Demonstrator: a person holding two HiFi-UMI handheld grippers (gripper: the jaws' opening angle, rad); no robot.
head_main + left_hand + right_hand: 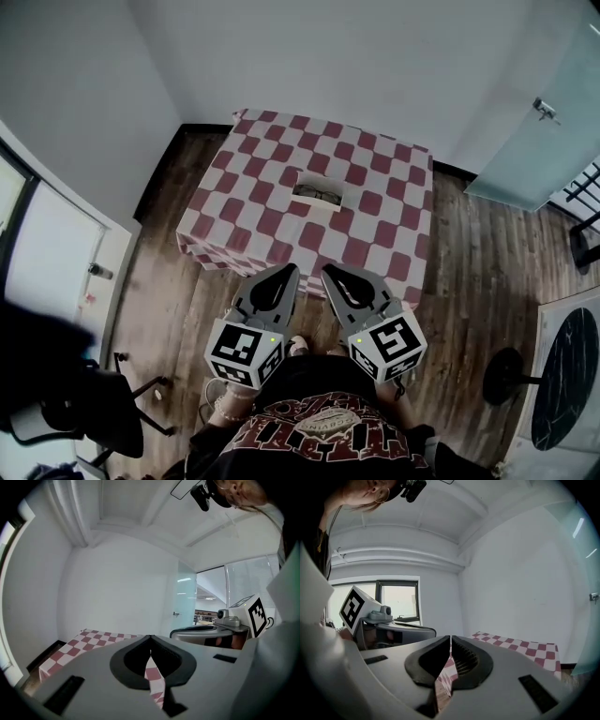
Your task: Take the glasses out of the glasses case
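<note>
An open glasses case (319,192) with the glasses lying in it sits near the middle of the red-and-white checked table (366,234). In the head view both grippers are held close to my body, short of the table's near edge. The left gripper (291,269) and the right gripper (328,271) are shut with nothing between their jaws. In the left gripper view the left gripper (150,637) points over the checked cloth (93,637). The right gripper view shows the right gripper (450,638) tips together, with the cloth (525,648) beyond. The case is not visible in either gripper view.
The table stands on a wood floor near white walls. A frosted glass door (544,122) is at the right, a black office chair (84,412) at lower left, a round dark table (567,375) and a stand base (506,375) at lower right.
</note>
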